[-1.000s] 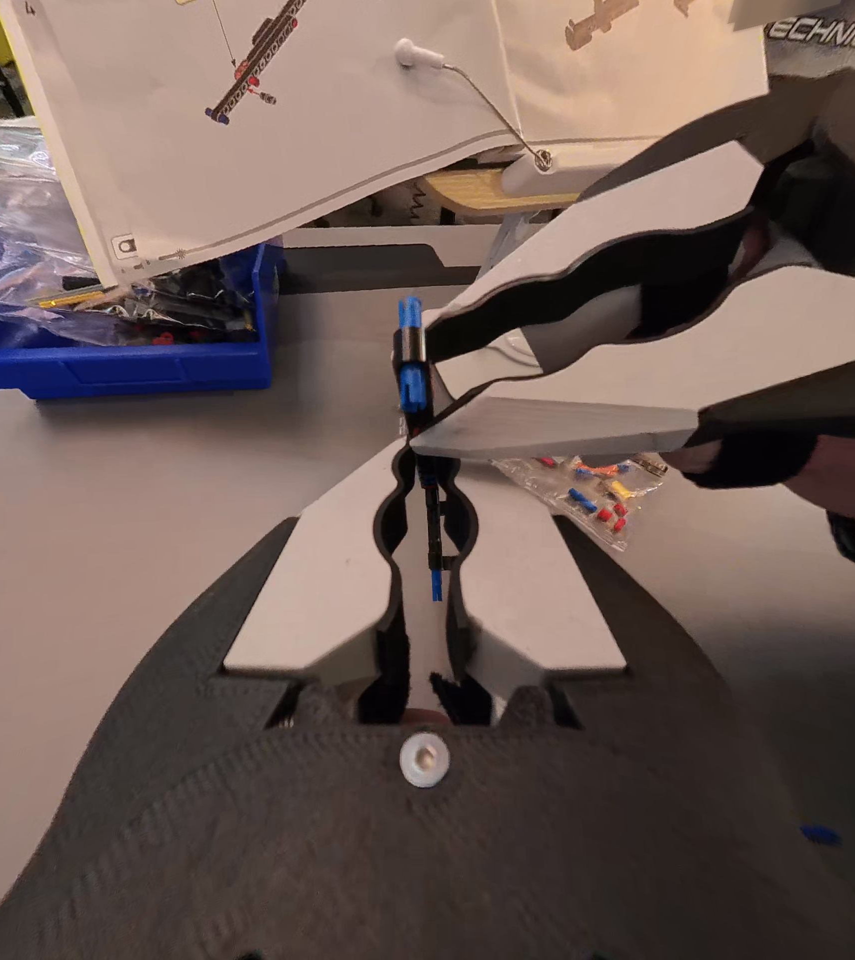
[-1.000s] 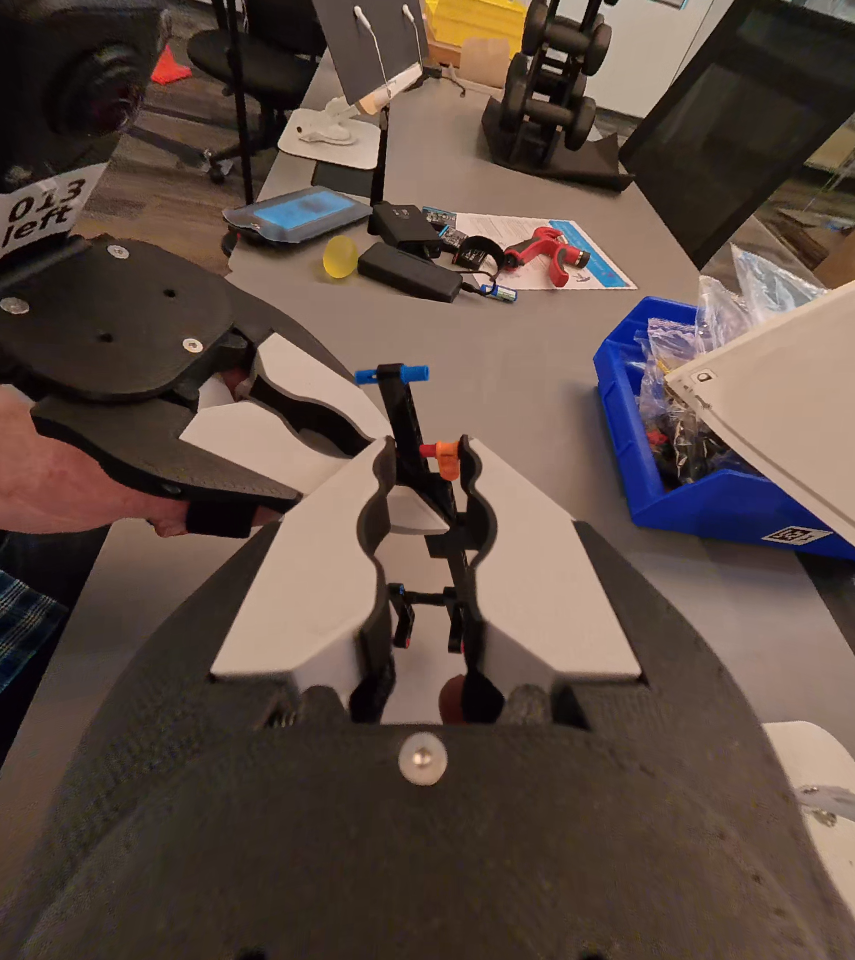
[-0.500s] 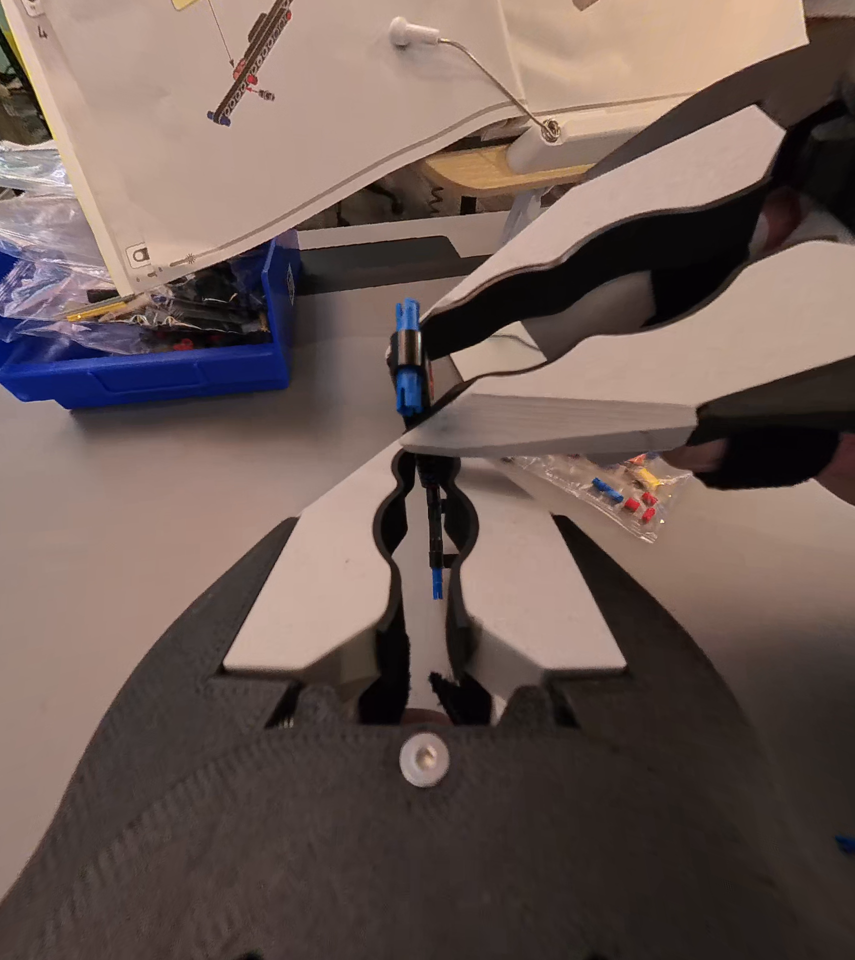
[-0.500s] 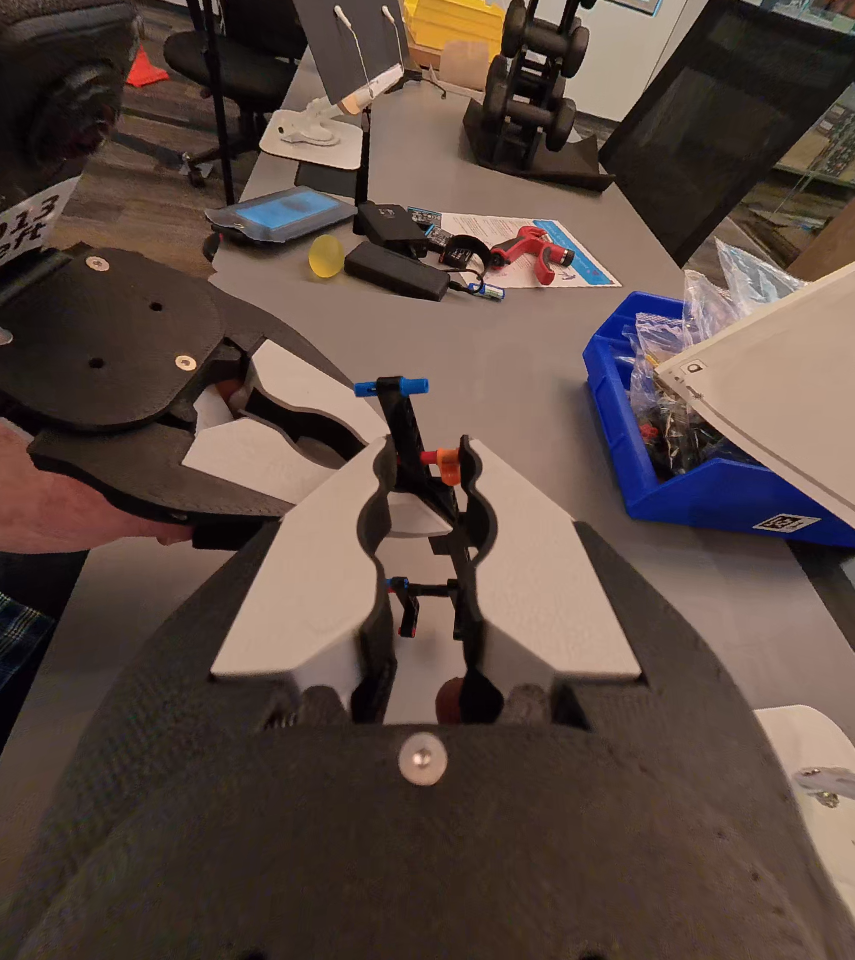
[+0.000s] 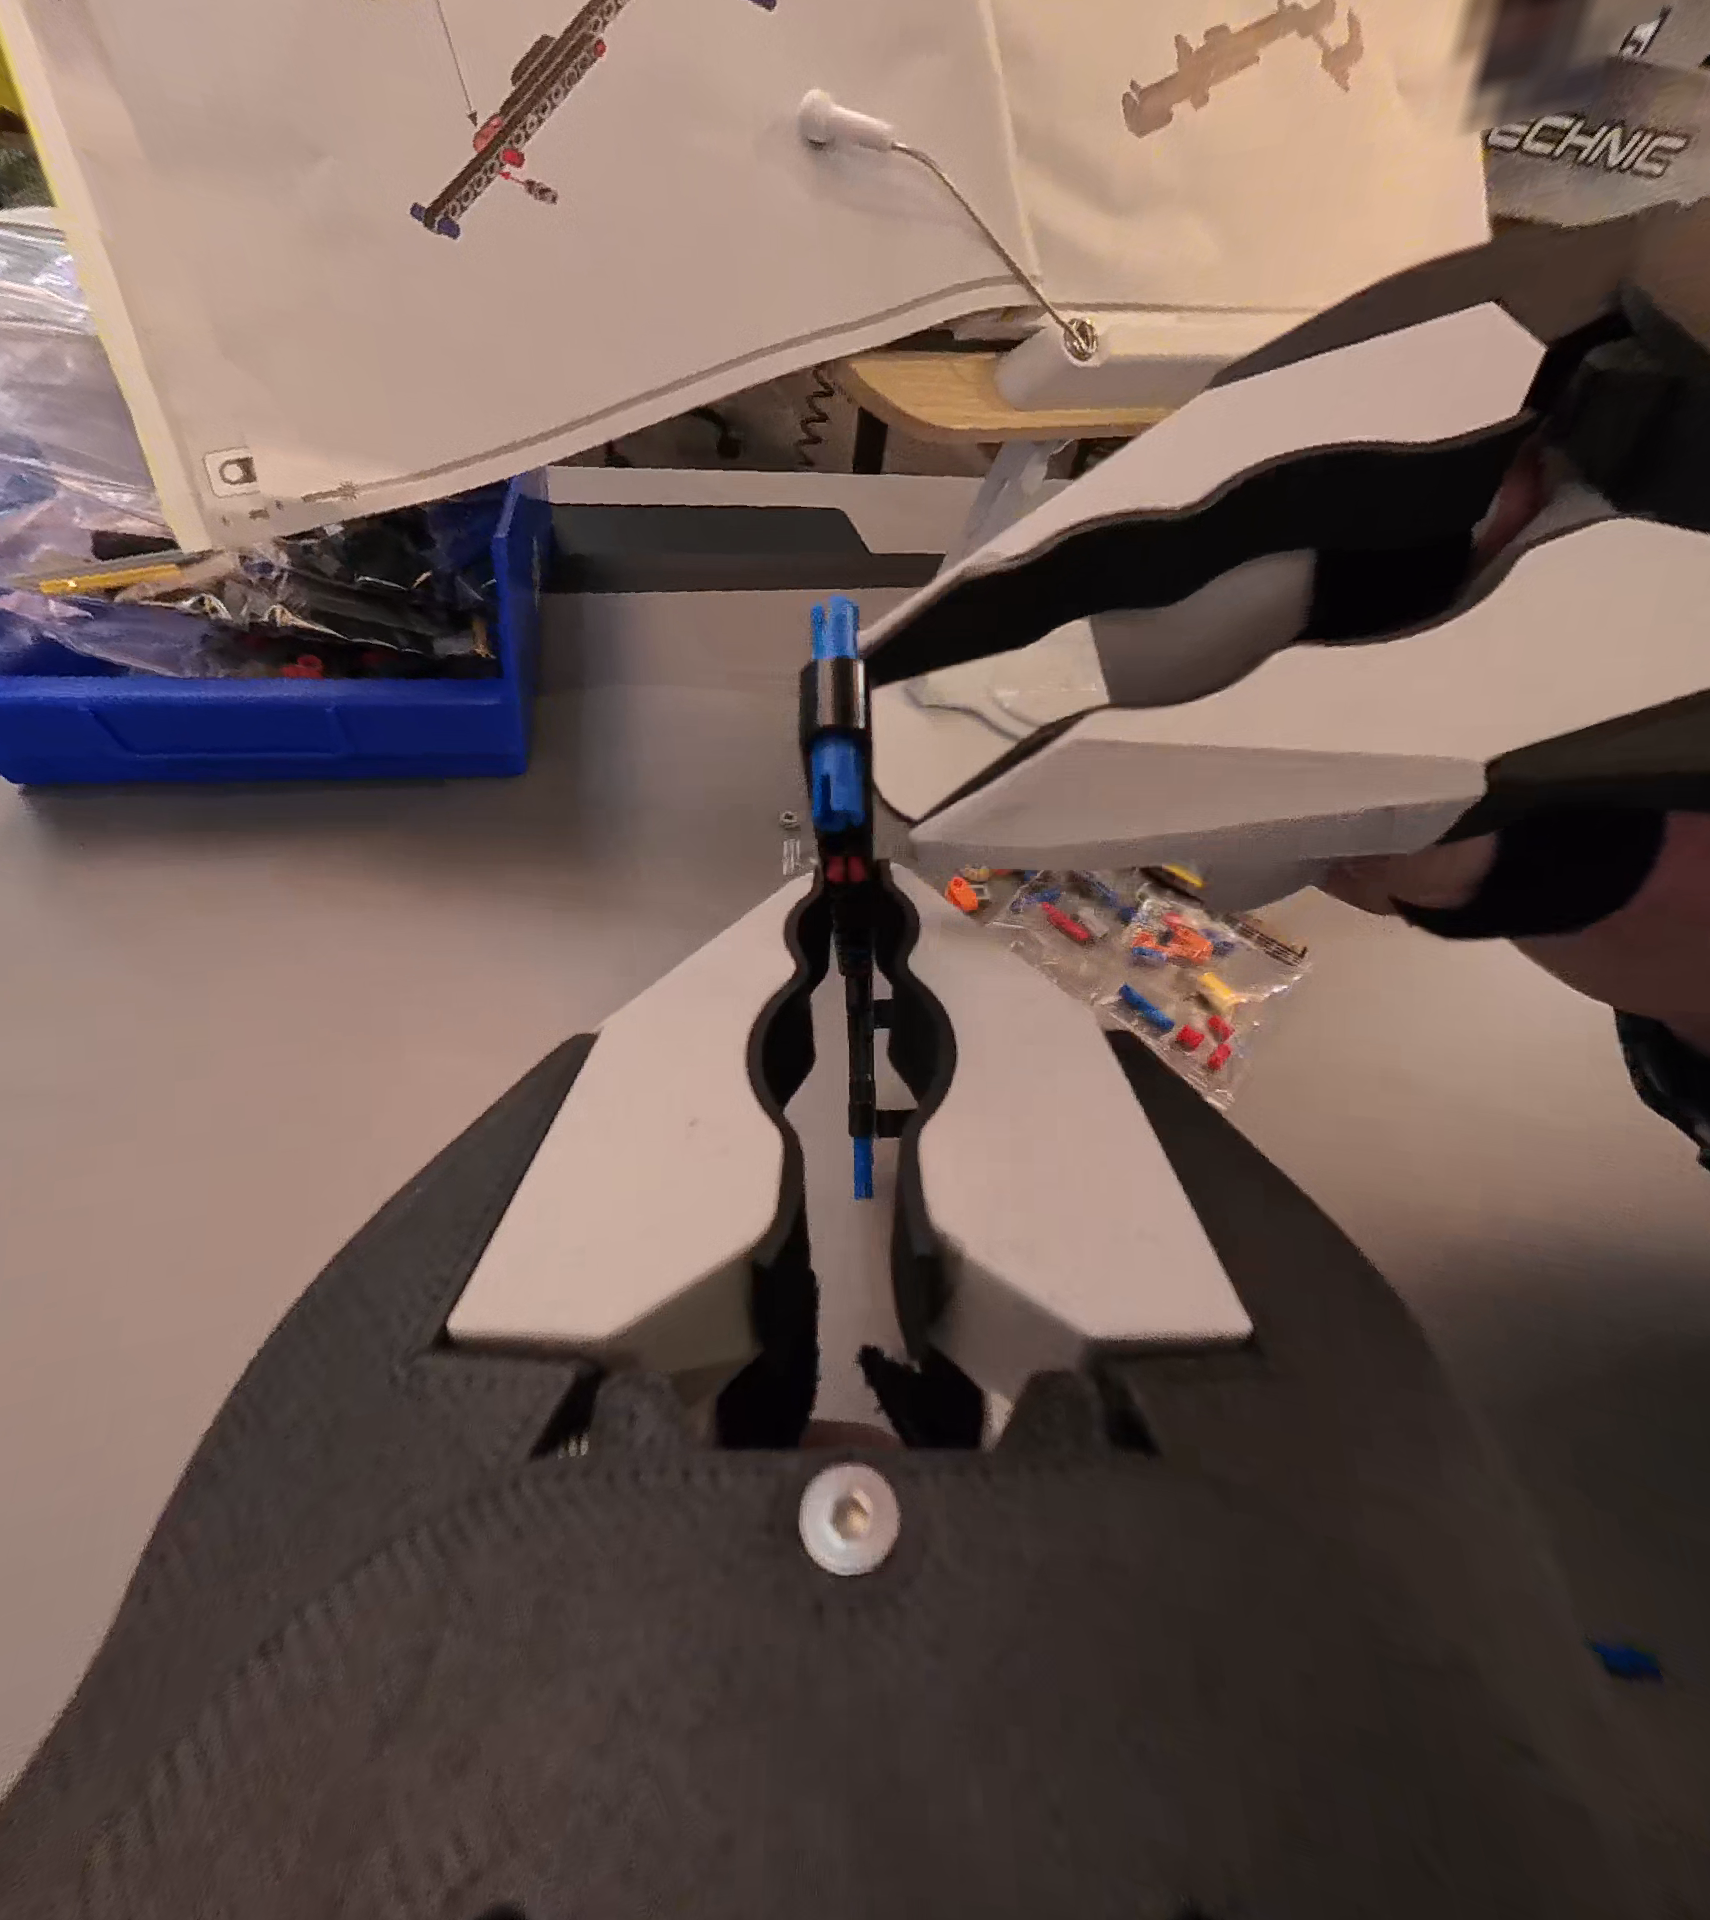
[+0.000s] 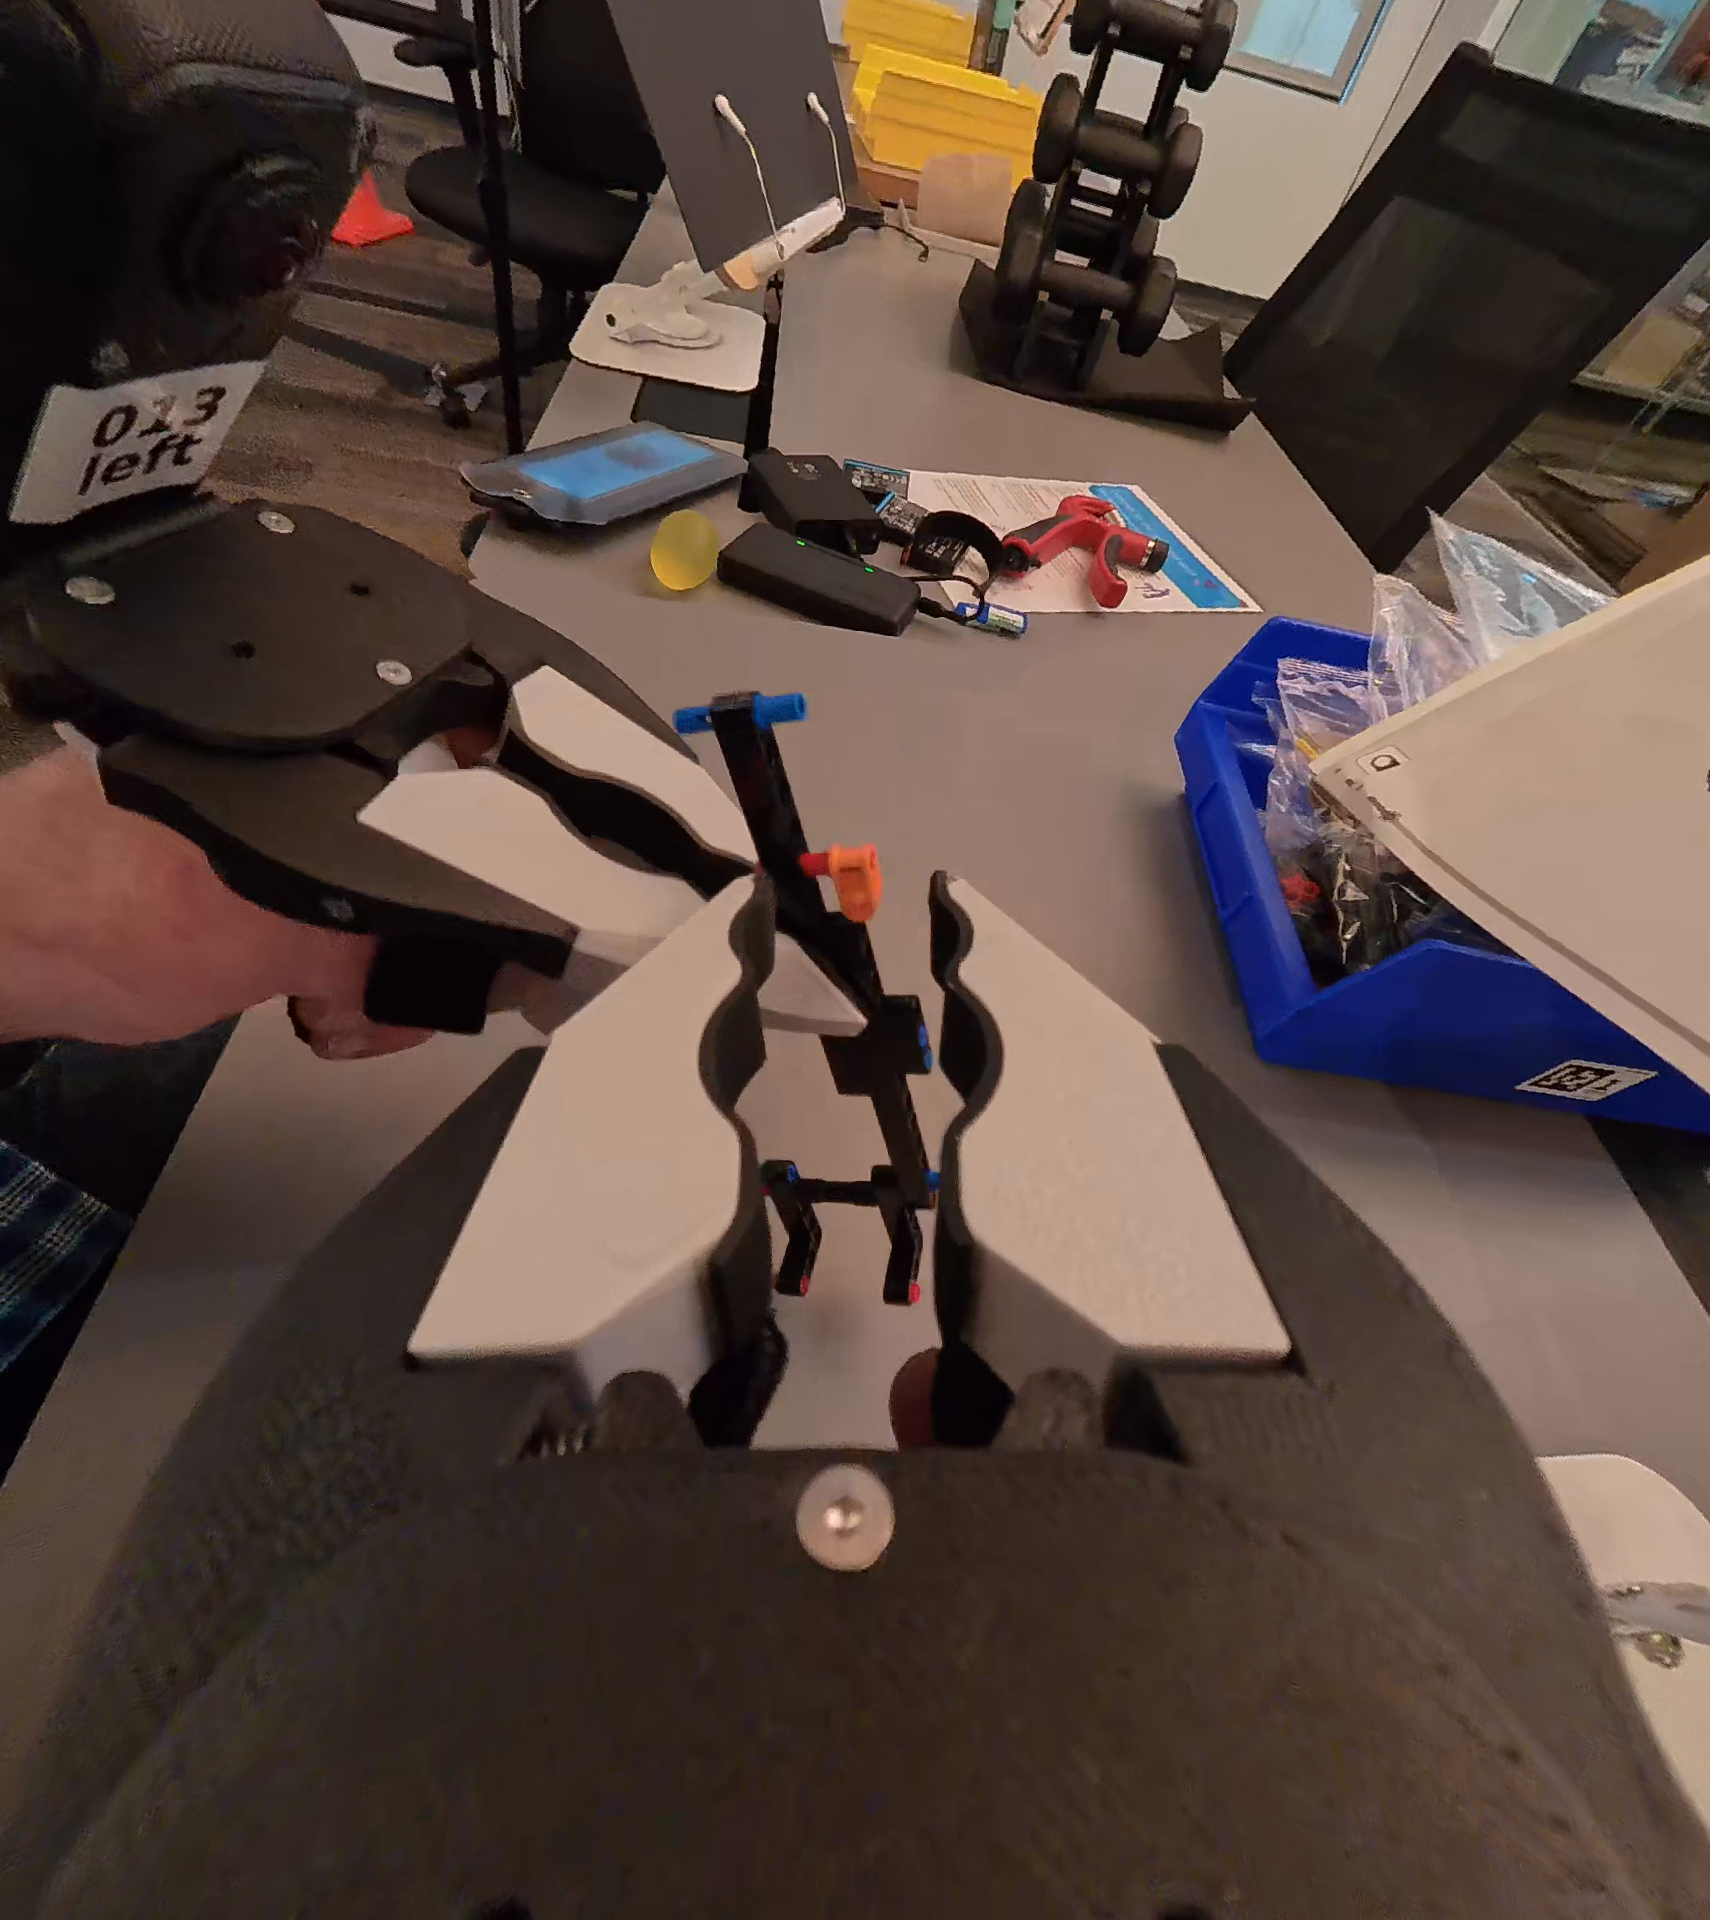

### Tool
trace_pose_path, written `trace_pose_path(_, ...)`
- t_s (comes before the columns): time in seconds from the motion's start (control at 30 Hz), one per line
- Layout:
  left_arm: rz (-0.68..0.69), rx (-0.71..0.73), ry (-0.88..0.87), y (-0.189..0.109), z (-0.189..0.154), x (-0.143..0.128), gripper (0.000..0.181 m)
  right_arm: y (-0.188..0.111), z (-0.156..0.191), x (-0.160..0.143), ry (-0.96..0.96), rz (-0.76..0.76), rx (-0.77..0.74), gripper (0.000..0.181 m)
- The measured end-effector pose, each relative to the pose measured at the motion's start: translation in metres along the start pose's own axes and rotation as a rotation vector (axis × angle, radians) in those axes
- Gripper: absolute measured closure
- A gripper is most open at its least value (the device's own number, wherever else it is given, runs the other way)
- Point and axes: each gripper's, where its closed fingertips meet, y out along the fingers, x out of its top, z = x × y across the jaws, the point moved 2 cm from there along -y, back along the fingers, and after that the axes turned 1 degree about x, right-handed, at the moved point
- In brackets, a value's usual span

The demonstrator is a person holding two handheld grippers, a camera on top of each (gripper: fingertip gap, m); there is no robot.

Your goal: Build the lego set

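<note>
A black lego assembly (image 6: 866, 1039) is a long beam with a blue pin (image 6: 739, 712) at its far end, an orange piece (image 6: 853, 871) on its side and a small two-legged frame at its near end. My right gripper (image 6: 843, 888) is shut on the frame, with the beam sticking out past the fingertips. My left gripper (image 6: 799, 940) comes in from the left and is shut on the beam's middle. In the left wrist view the left gripper (image 5: 851, 883) pinches the beam (image 5: 833, 696) edge-on, and the right gripper (image 5: 887, 748) straddles it from the right. The assembly is held above the grey table.
A blue bin (image 6: 1402, 1029) of bagged parts sits to the right under the propped instruction sheet (image 6: 1609, 831). A clear bag of small coloured parts (image 5: 1142, 966) lies just beyond the grippers. A tablet (image 6: 612, 473), a yellow ball (image 6: 682, 551), a red tool (image 6: 1079, 540) and a dumbbell rack (image 6: 1100, 208) are farther off. My left and right fingertips are right by each other.
In the right wrist view the beam's far end has swung up and to the left, and the orange piece has come away from my right fingertip. Both grippers keep their hold.
</note>
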Motion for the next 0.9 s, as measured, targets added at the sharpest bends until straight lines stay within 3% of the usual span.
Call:
trace_pose_path(0.37, -0.091, -0.174, -0.334, -0.012, 0.008, 0.011, 0.176, 0.000, 0.003, -0.027, -0.202, 0.116, 0.025, 0.138)
trace_pose_path(0.47, -0.100, -0.218, -0.367, -0.013, 0.004, 0.012, 0.176, 0.005, 0.005, -0.037, -0.259, 0.164, 0.011, 0.142)
trace_pose_path(0.57, -0.095, -0.240, -0.382, -0.013, 0.002, 0.010, 0.176, 0.005, 0.001, -0.040, -0.307, 0.190, -0.033, 0.158)
trace_pose_path(0.9, -0.105, -0.288, -0.428, -0.014, 0.000, 0.010, 0.176, 0.002, 0.002, -0.039, -0.323, 0.180, -0.036, 0.158)
